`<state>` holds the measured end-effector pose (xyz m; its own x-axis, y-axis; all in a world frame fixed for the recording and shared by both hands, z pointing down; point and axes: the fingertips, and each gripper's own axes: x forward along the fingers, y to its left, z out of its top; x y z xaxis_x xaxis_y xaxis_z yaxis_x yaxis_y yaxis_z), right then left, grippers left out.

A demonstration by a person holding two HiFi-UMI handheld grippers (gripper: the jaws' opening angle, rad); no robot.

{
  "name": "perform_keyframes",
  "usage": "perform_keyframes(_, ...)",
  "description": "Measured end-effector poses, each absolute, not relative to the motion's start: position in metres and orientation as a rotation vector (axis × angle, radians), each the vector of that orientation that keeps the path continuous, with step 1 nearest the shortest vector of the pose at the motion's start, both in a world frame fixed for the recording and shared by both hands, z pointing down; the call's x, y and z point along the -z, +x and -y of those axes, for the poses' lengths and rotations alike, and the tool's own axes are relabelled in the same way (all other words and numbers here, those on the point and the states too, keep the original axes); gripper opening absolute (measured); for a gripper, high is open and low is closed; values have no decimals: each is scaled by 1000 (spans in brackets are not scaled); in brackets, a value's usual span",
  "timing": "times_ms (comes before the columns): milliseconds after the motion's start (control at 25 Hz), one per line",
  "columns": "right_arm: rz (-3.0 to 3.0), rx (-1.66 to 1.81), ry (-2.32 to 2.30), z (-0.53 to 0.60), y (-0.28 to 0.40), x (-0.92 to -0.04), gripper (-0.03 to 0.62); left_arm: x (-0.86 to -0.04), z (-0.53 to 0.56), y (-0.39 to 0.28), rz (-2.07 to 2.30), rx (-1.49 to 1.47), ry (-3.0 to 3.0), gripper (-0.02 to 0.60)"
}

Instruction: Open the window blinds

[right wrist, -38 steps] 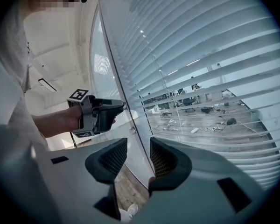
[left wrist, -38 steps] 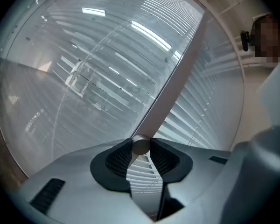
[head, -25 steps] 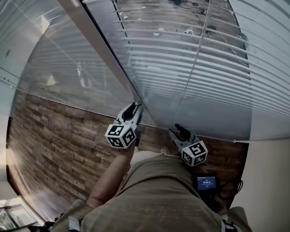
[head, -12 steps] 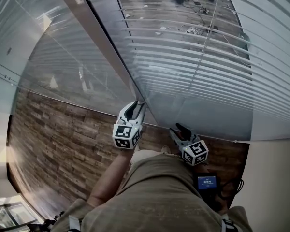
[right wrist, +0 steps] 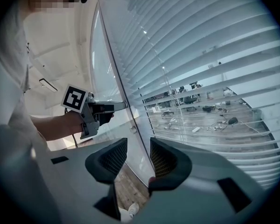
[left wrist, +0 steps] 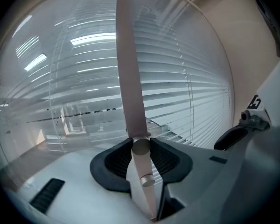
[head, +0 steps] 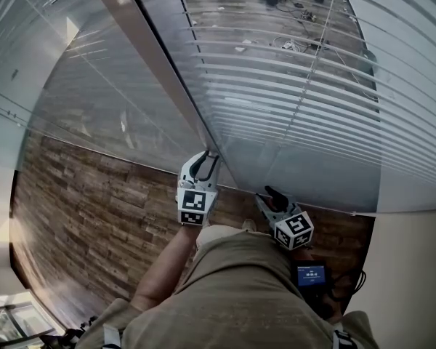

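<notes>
White slatted blinds (head: pixel 298 100) hang over the glass in front of me; through the gaps I see an office floor. Their pale tilt wand (head: pixel 160 71) runs up and to the left from my left gripper (head: pixel 206 156), which is shut on the wand's lower end. In the left gripper view the wand (left wrist: pixel 130 78) rises between the dark pads (left wrist: pixel 116 158) of the left gripper (left wrist: pixel 141 146), with the blinds (left wrist: pixel 186 92) behind. My right gripper (head: pixel 270 193) hangs lower right, open and empty. In its own view the right gripper (right wrist: pixel 133 157) faces the blinds (right wrist: pixel 200 55) and sees the left gripper (right wrist: pixel 116 106).
A glass panel (head: pixel 80 100) with its own lowered blind fills the left. Wood-pattern flooring (head: pixel 80 209) lies below it. A plain wall (head: pixel 414 267) stands at the right. A small device with a lit screen (head: pixel 310 275) hangs at the person's waist.
The left gripper has rolled about its own axis while holding the wand, so its marker cube now shows another face. It has stayed in place. The right gripper has not moved.
</notes>
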<state>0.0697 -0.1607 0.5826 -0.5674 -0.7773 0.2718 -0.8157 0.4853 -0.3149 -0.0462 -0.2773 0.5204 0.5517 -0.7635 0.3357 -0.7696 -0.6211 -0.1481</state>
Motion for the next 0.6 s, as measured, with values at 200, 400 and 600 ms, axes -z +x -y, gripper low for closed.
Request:
perform_keyframes(200,2626,-632,1413,160,69,-580,160,-517,277,-45,1375,-644,2785,137)
perform_keyframes(400,2626,-631,1413,159,69,-582,160,-524,275,-46,1414,-761,2814,137)
perform_keyframes(600,2624,-632,1415,160,70,-583,160,-526,276,-45,1442,-806,2836,137)
